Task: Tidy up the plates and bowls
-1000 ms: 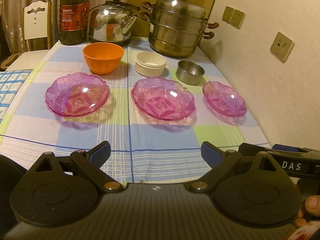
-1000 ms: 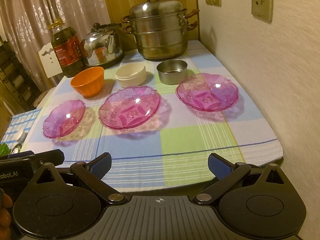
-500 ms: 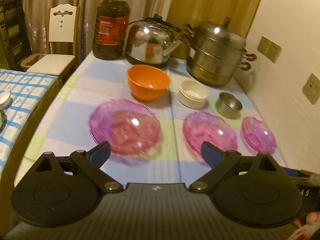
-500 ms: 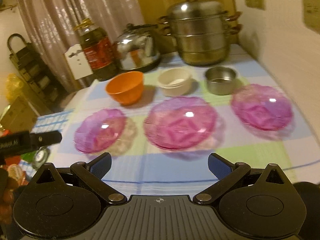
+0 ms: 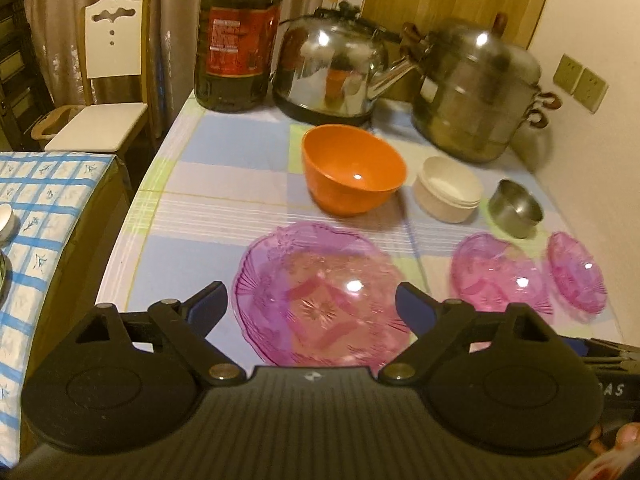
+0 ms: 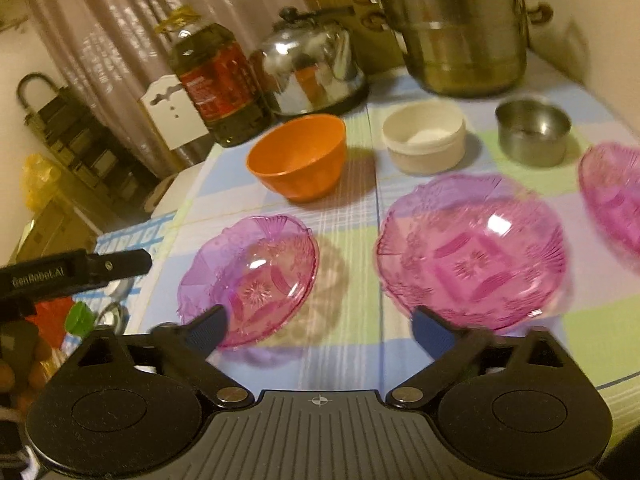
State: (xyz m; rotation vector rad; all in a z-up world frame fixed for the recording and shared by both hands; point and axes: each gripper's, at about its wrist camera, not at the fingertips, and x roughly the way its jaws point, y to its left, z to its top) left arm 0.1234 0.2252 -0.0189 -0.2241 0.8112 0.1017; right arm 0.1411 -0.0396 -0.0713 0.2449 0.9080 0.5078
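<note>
Three pink glass plates lie in a row on the checked tablecloth: left plate (image 5: 320,300) (image 6: 256,276), middle plate (image 5: 496,272) (image 6: 472,252), right plate (image 5: 576,270) (image 6: 616,192). Behind them stand an orange bowl (image 5: 352,168) (image 6: 300,156), a cream bowl (image 5: 448,188) (image 6: 424,136) and a small steel bowl (image 5: 516,208) (image 6: 532,132). My left gripper (image 5: 312,306) is open and empty, just above the left plate's near side. My right gripper (image 6: 320,326) is open and empty, between the left and middle plates at their near edge.
An oil bottle (image 5: 236,36), a steel kettle (image 5: 336,68) and a stacked steamer pot (image 5: 476,92) stand at the table's back. The wall runs along the right. A white chair (image 5: 108,80) and a blue-checked table (image 5: 36,216) lie to the left.
Both grippers have moved left and forward toward the plates. The left one now hovers at the left plate; the right one has closed in on the left and middle plates. Both stay open.
</note>
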